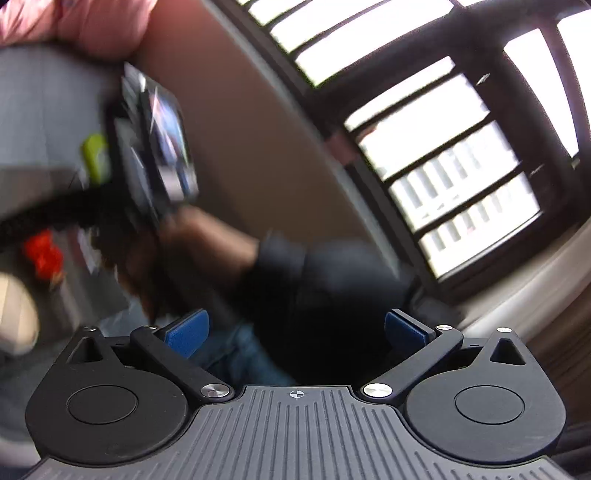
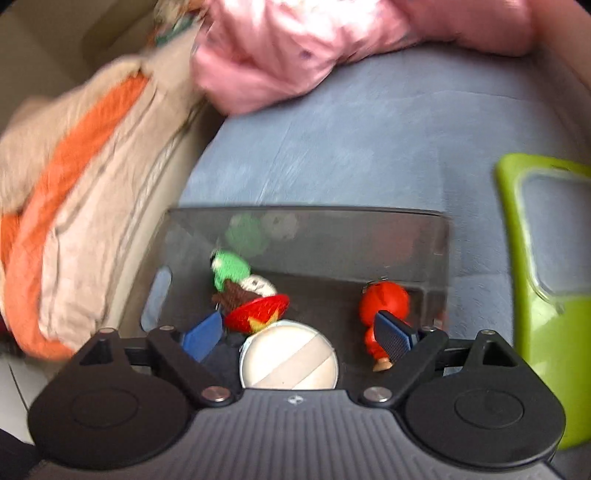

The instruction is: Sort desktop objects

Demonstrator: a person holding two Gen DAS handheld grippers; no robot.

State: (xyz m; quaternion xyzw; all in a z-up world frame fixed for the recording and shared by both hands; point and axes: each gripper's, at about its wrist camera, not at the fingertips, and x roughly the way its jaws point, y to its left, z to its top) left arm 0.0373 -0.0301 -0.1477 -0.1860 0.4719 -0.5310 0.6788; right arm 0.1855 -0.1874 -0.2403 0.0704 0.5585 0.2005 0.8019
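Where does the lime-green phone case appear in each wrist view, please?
Left wrist view: the lime-green phone case is a small blurred patch at the left, on the blue-grey cover.
Right wrist view: it fills the right edge.
Shared landmark: the pink fabric at the top.

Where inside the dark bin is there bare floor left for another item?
Free: the floor strip between the red figure and the knitted toy, under the bin back wall. Crowded: the left and near side, around the white round lid.
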